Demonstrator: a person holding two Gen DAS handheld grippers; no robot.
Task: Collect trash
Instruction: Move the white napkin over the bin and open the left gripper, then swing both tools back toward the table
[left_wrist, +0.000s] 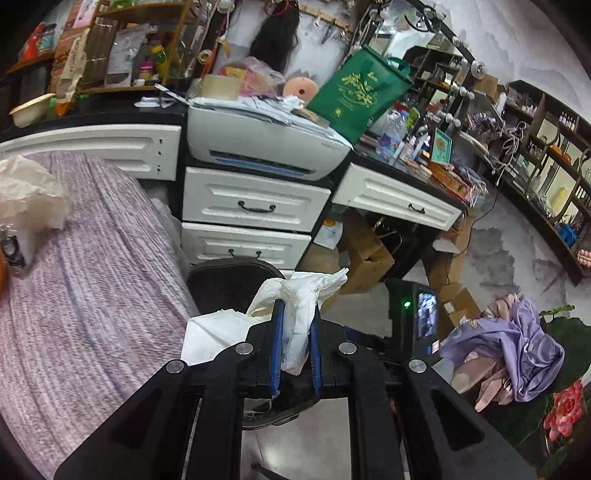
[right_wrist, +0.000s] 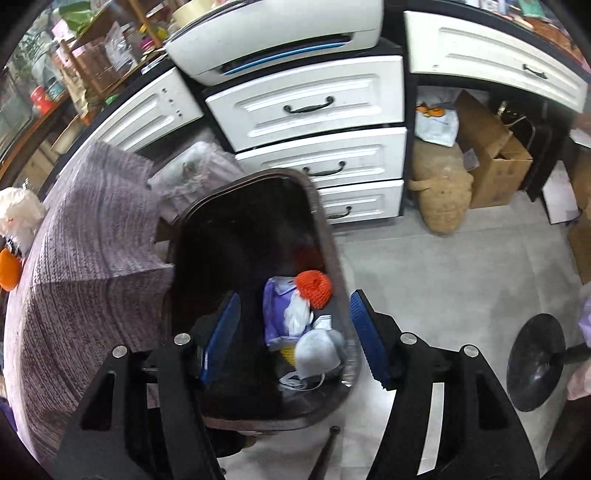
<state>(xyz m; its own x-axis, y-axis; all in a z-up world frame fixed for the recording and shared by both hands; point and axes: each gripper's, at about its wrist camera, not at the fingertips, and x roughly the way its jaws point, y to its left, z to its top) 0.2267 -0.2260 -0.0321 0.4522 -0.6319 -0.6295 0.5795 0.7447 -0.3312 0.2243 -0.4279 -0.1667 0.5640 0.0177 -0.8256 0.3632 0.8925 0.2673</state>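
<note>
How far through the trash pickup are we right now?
Done: the dark brown bin already holds an orange mesh ball, purple wrapper and grey paper wads. In hand: the left gripper is shut on crumpled white tissue; the right gripper is open above the bin. Left: a white crumpled wad on the purple woven cloth.

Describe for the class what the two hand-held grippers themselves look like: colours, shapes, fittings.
Both look alike. The left hand-held gripper and the right hand-held gripper each have two flat blue ribbed fingers mounted on matte black angular linkage arms with cut-out slots. Round silver pivot pins sit at the joints. No sleeves, cables or markings are visible.
</note>
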